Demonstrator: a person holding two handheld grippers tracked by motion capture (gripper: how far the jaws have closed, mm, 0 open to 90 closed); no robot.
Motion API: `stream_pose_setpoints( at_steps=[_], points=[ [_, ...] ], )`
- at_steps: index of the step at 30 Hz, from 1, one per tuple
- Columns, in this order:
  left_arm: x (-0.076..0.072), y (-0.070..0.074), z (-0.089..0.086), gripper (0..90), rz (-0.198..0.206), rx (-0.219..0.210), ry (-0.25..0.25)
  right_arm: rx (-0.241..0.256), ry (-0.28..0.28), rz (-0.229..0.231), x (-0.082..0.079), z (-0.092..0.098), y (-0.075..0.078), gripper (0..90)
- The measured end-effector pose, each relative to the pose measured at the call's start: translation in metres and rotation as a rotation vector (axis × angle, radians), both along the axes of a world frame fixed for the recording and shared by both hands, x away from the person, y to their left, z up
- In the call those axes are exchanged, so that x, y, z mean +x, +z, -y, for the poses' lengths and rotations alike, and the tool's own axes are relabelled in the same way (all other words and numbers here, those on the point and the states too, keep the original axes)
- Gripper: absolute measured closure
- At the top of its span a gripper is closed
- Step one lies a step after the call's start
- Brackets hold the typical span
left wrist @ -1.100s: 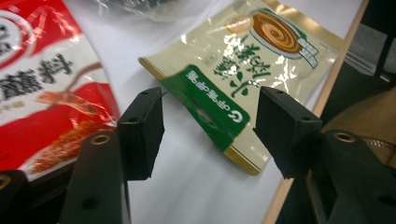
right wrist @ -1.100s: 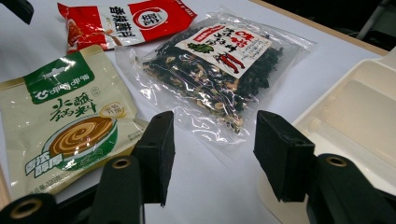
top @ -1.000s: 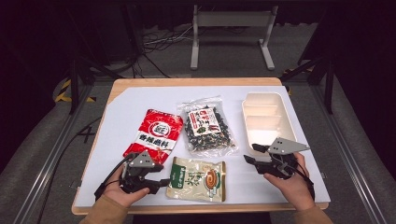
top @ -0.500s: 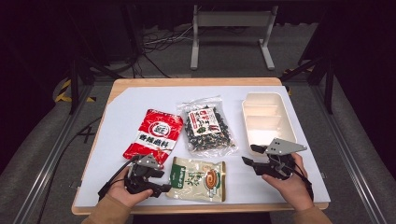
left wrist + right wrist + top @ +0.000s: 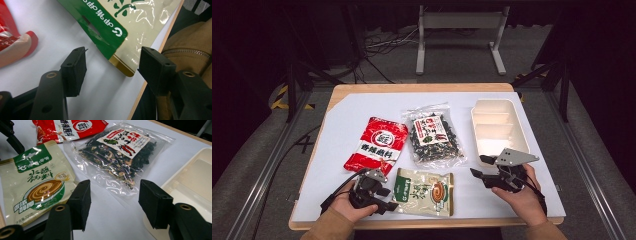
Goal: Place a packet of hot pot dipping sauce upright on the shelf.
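Note:
A cream and green pouch [image 5: 424, 191] lies flat near the table's front edge. My left gripper [image 5: 388, 199] is at its left end, open. In the left gripper view the pouch's green corner [image 5: 110, 30] lies just ahead of the open left gripper [image 5: 113, 59], between the jaws and untouched. My right gripper [image 5: 478, 166] hovers open at the front right, pointing left. In the right gripper view the right gripper [image 5: 113, 192] faces a clear bag of dark snack mix [image 5: 117, 155], with the pouch [image 5: 37, 182] at left.
A red packet [image 5: 376, 145] lies left of the clear bag [image 5: 434, 139]. A white divided tray [image 5: 498, 127] stands at the right, its rim [image 5: 175, 180] close to my right jaw. The table's front edge [image 5: 150, 75] and a brown sleeve [image 5: 190, 45] are beside my left gripper.
My left gripper has edged right toward the pouch's corner. My right gripper has shifted slightly left. The packets and tray have not moved.

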State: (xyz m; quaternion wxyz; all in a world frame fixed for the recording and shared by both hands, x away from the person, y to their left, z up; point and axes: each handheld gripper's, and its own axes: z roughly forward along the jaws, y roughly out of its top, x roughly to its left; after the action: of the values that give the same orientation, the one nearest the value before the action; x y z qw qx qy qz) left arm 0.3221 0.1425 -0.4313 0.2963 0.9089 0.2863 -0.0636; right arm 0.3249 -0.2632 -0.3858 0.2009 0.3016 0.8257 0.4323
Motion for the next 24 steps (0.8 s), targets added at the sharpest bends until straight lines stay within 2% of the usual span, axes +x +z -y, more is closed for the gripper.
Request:
stream_pose_setpoints(
  at_steps=[9, 13, 21, 24],
  points=[
    [-0.002, -0.001, 0.004, 41.0, -0.014, -0.004, -0.027, 0.004, 0.002, -0.005, 0.0, -0.001, 0.0, 42.8],
    [-0.003, -0.001, 0.007, 45.1, -0.03, -0.01, -0.046, 0.003, 0.005, -0.006, 0.0, -0.001, -0.001, 42.7],
    [-0.005, -0.001, 0.01, 50.8, -0.021, 0.003, -0.062, 0.0, 0.011, -0.009, 0.0, -0.004, -0.002, 42.6],
    [-0.004, -0.001, 0.012, 56.1, -0.017, 0.005, -0.057, -0.006, 0.013, -0.001, -0.001, -0.006, -0.002, 42.6]
  ],
)
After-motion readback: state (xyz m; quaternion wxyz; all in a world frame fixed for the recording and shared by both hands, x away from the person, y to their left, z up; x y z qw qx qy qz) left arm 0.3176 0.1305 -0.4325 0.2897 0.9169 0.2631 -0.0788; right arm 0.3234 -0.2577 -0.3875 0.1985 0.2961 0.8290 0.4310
